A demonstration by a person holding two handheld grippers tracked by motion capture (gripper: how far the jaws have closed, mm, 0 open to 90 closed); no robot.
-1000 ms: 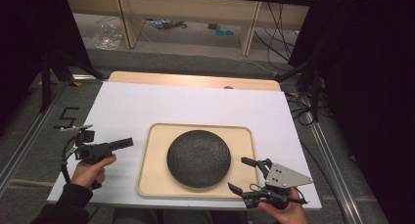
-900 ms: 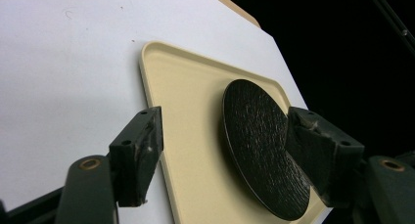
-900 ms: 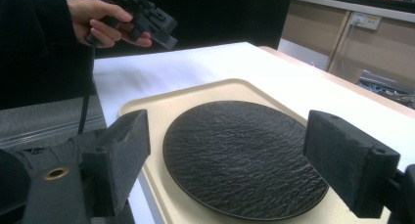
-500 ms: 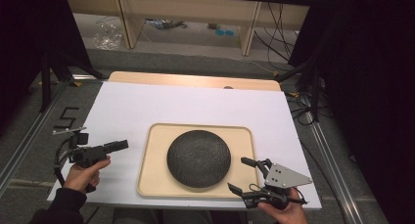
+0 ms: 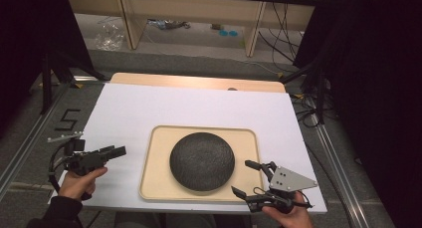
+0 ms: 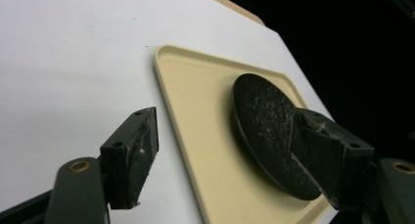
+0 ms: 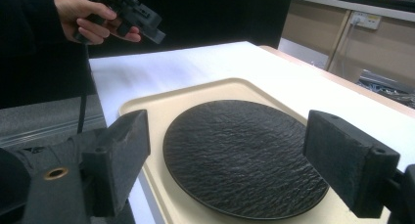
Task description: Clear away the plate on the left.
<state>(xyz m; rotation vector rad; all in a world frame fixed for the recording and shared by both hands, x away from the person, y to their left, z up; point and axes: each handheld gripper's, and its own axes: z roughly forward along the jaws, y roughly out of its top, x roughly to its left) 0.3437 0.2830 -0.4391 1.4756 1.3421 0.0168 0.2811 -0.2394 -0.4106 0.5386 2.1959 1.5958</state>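
A round dark textured plate (image 5: 202, 160) lies in a beige tray (image 5: 154, 173) on the white tabletop (image 5: 149, 108). My left gripper (image 5: 119, 151) hovers left of the tray, held in a hand and pointing right at it. Its jaws stand wide apart with nothing between them, and past them I see the tray (image 6: 195, 111) and plate (image 6: 266, 121). My right gripper (image 5: 241, 176) sits at the tray's near right corner, open and holding nothing. The plate (image 7: 240, 155) lies just beyond the right gripper (image 7: 227, 131). The left gripper (image 7: 147, 23) also appears far off in the right gripper view.
A wooden table edge (image 5: 199, 81) runs behind the white surface. Metal rails (image 5: 338, 163) flank the table on both sides. Cables (image 5: 308, 113) lie on the floor at right, and a shelf unit (image 5: 189, 14) stands at the back. Black curtains close in left and right.
The left hand and its gripper have drifted a little left and toward the person, away from the tray. The right gripper, plate and tray have stayed put.
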